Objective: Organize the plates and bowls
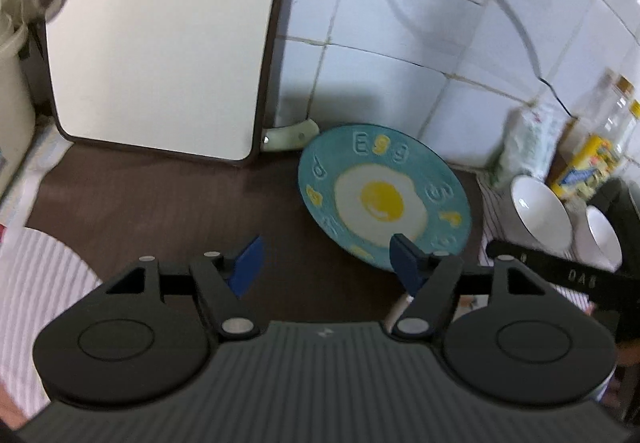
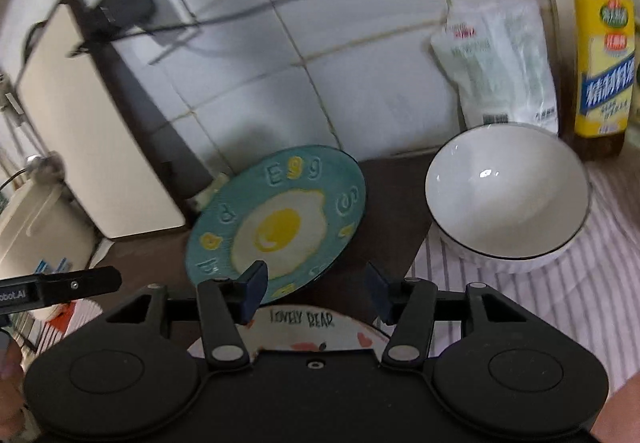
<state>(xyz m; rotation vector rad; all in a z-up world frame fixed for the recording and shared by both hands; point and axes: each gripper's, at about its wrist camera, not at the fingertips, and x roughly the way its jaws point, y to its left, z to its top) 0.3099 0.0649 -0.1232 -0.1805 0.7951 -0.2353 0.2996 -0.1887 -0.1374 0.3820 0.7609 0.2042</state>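
While both of your grippers hang over the dark tabletop, each set of jaws stands partly open with nothing between. Your left gripper and right gripper face the teal egg plate, which lies near the tiled wall. A white bowl sits on striped cloth beside it.

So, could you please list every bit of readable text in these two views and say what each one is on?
"E99": teal egg plate.
"LOVELY BEAR": white plate under the right gripper.
"DAS": black bar, right of the left wrist view.
"obot.AI": black bar, cut off.
Bottle label and white pouch: too blurred.
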